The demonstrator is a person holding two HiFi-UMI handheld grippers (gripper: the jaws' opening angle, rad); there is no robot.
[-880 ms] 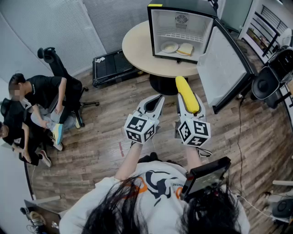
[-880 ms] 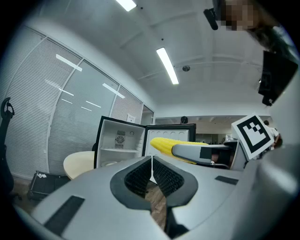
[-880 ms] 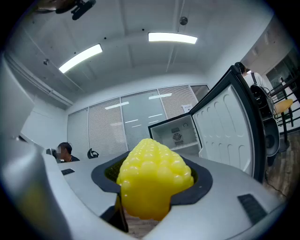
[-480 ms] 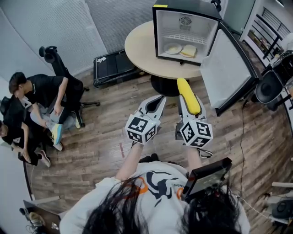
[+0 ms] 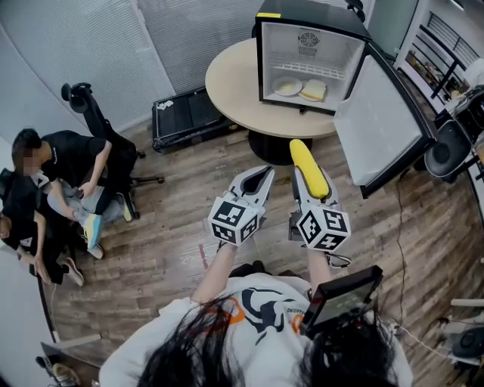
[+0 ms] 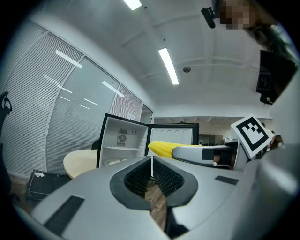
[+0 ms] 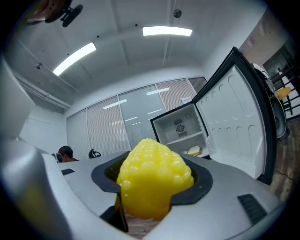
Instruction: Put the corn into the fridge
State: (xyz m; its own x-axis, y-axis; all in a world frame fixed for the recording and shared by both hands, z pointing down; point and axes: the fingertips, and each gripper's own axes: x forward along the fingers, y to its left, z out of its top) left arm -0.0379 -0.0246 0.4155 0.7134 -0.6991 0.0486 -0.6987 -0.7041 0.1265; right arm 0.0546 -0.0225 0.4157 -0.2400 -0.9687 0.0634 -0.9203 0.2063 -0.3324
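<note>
Right gripper (image 5: 308, 180) is clamping the corn (image 5: 305, 155), level.
Corn is hanging short of the table's (image 5: 234, 79) near edge, facing the open fridge (image 5: 306, 13) on it; left gripper (image 5: 258, 175) is riding alongside, jaws together, empty.

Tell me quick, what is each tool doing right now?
Left tool: closed, holding nothing.
Right tool: closed on the corn.

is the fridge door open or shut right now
Open. The fridge door hangs swung out to the right, and the white inside of the fridge shows, with a shelf and some food below it.
</note>
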